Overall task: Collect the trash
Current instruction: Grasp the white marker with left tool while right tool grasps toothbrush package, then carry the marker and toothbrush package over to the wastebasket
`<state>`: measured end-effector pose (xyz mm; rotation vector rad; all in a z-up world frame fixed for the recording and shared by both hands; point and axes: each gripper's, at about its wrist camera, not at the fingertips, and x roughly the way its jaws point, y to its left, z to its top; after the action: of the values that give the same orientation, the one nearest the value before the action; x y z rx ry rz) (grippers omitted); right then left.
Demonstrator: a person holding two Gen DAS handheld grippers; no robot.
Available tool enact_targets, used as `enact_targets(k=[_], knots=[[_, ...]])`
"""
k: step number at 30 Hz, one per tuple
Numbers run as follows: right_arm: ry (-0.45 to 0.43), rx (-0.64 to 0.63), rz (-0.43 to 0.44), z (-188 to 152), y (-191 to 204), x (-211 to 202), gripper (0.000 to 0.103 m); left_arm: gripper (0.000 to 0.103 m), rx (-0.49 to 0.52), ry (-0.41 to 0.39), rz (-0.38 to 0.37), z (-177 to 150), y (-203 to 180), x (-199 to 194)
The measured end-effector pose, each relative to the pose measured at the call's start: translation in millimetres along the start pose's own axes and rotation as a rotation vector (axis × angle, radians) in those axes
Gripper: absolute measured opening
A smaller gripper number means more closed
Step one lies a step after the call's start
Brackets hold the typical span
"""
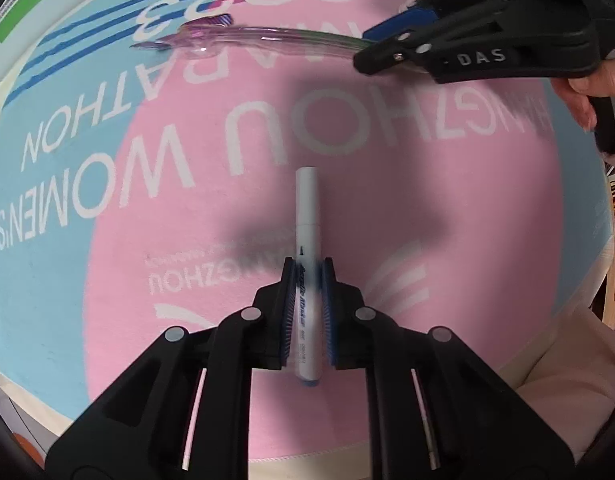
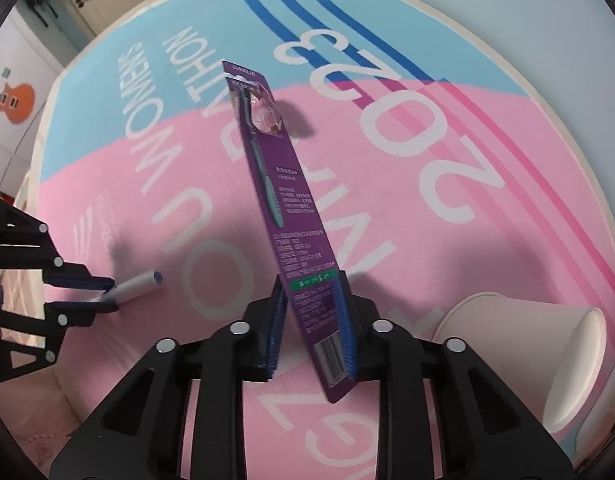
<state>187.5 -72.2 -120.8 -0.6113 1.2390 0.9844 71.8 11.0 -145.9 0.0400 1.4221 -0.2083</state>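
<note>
— Grippers are both squeezing: left gripper is pinching the white marker pen on the pink towel.
— Right gripper is pinching the purple toothbrush pack by its end; it is tilting and could be slipping.

Matt fuzzy cloth mat; smooth plastic marker; glossy card-and-clear-plastic toothbrush pack; matt paper cup; matt black plastic gripper arms, ribbed blue pads.

A white marker pen with a blue end is lying flat mid-tabletop, clamped between blue pads. A purple toothbrush pack is tilting upward, pinched at its lower end. A white paper cup is lying tipped near the edge.
</note>
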Motion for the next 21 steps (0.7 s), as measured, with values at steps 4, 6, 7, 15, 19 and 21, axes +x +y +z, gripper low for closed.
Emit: enact_targets(k=[4, 6, 7, 15, 19, 21], knots=[[-0.002, 0.003, 0.014, -0.9, 0.2, -7.7, 0.015, 0.011, -0.004, -0.022, 0.016, 0.6, 9.4, -4.8], [-0.010, 0.018, 0.032, -3.1, -0.7, -12.7, 0.014, 0.011, -0.001, -0.037, 0.024, 0.8, 12.3, -8.4], [-0.012, 0.031, 0.039, -4.1, -0.2, -14.8, 0.014, 0.011, 0.001, -0.044, 0.022, 1.1, 13.8, -10.4], [-0.043, 0.108, 0.055, -25.5, 7.4, -36.1, 0.014, 0.011, 0.048, -0.075, 0.023, -2.3, 11.7, -24.6], [-0.062, 0.175, 0.103, -41.5, 6.2, -50.7, 0.013, 0.011, 0.099, -0.092, 0.021, -12.5, -8.9, -42.4], [-0.067, 0.230, 0.098, -52.3, 6.5, -55.6, 0.013, 0.011, 0.140, -0.096, 0.008, -12.1, -10.7, -44.0]])
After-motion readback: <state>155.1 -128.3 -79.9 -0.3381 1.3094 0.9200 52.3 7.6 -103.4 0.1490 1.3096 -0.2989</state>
